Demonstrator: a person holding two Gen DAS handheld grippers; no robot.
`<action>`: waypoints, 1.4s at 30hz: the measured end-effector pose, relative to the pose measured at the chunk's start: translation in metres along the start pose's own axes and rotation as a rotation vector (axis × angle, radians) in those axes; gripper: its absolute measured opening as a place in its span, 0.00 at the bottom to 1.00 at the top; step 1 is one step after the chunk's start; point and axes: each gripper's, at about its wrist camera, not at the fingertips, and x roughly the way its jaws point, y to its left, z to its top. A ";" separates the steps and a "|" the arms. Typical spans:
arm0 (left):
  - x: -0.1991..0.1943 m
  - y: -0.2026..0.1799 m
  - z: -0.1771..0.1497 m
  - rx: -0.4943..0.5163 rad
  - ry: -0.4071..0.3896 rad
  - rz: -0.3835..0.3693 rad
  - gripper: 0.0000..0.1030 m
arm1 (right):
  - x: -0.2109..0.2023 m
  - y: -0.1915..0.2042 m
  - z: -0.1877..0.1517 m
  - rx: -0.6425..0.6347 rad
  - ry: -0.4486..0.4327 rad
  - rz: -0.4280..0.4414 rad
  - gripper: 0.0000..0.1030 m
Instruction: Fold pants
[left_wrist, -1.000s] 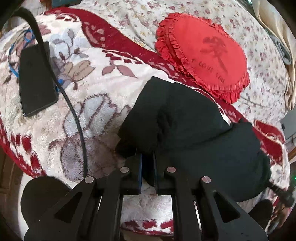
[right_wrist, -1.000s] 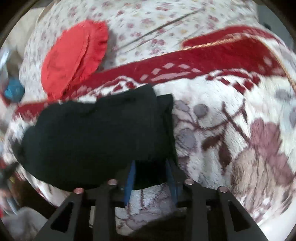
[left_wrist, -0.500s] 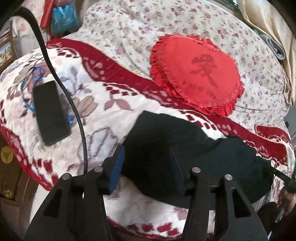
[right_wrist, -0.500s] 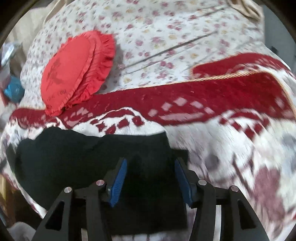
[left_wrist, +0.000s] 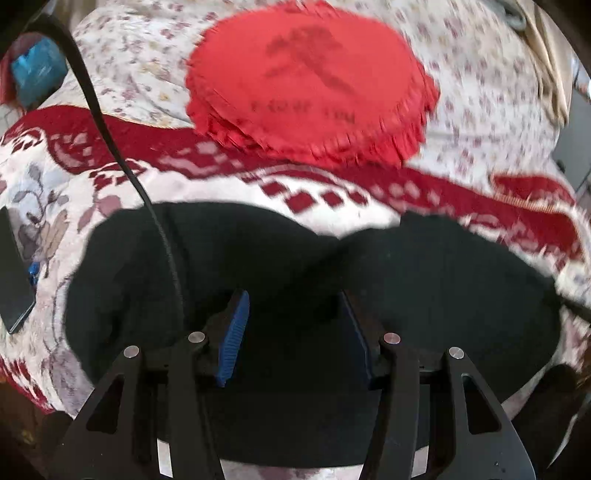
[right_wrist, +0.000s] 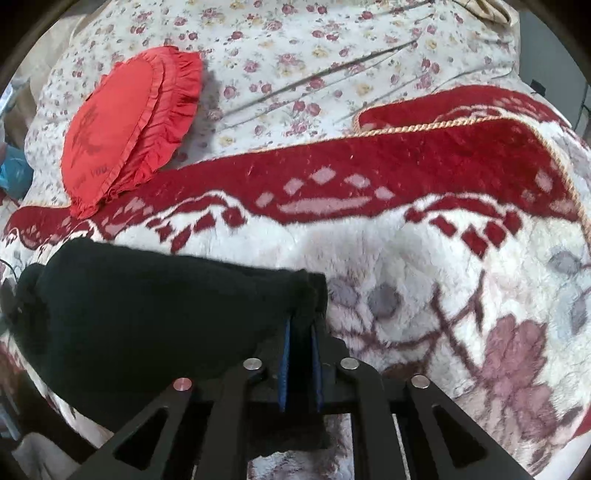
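Black pants (right_wrist: 147, 314) — seemingly folded, bunched — on blanket (right_wrist: 424, 288).

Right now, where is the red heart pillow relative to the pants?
The red heart pillow lies on the floral sheet, beyond the black pants, apart from them. In the right wrist view it sits upper left.

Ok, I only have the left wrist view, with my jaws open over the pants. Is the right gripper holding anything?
Observer: Yes, the right gripper is shut on the black pants, pinching their right-hand edge.
Operator: What lies right of that pinch?
Observer: Just the blanket, with a gold cord trim along its far edge.
Operator: Is the cloth flat at the pinch?
Observer: No, it bunches between the fingers and some hangs beneath them.
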 end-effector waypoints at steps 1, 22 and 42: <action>0.002 -0.002 -0.002 0.005 0.003 0.008 0.48 | -0.007 -0.001 0.001 0.005 -0.018 -0.015 0.21; -0.016 -0.091 0.012 0.176 -0.041 -0.062 0.48 | -0.024 0.028 -0.039 0.055 0.024 0.128 0.46; 0.031 -0.244 0.030 0.454 0.105 -0.422 0.70 | -0.017 -0.008 -0.082 0.245 0.024 0.231 0.56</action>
